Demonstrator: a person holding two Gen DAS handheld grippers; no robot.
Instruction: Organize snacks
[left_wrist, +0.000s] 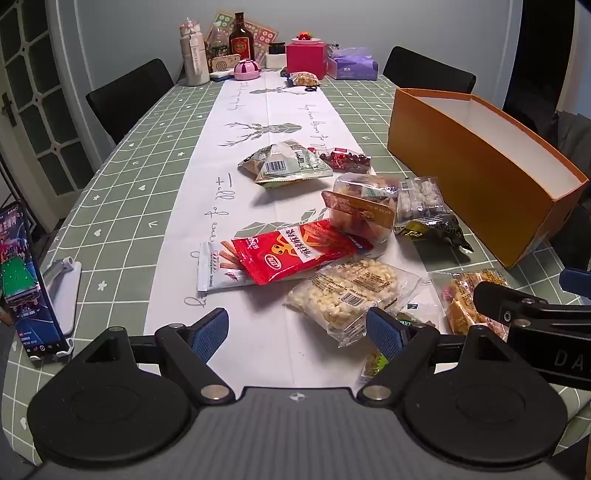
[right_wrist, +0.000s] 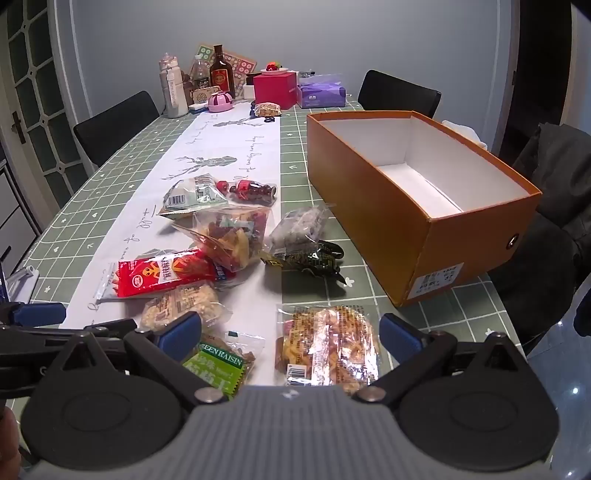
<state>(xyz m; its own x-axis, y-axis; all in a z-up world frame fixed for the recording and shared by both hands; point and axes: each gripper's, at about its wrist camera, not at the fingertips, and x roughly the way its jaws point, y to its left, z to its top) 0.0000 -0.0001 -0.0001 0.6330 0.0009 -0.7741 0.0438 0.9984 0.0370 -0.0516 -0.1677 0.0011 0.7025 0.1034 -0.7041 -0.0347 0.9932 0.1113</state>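
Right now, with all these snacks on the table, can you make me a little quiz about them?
1. True or false: the orange box already holds snacks.
2. What word can you read on the green packet near the right tongs?
3. Which lies on the red snack bag: A the clear bag of biscuits, B the black packet?

Key: 1 false, it is empty. 2 raisin. 3 A.

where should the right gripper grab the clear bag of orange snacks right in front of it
The clear bag of orange snacks lies flat on the table, between the open fingers of the right gripper. Probably best to come down from above and pinch across its long side edges, or its flat sealed top edge; the bulging middle looks likely to slip or crush.
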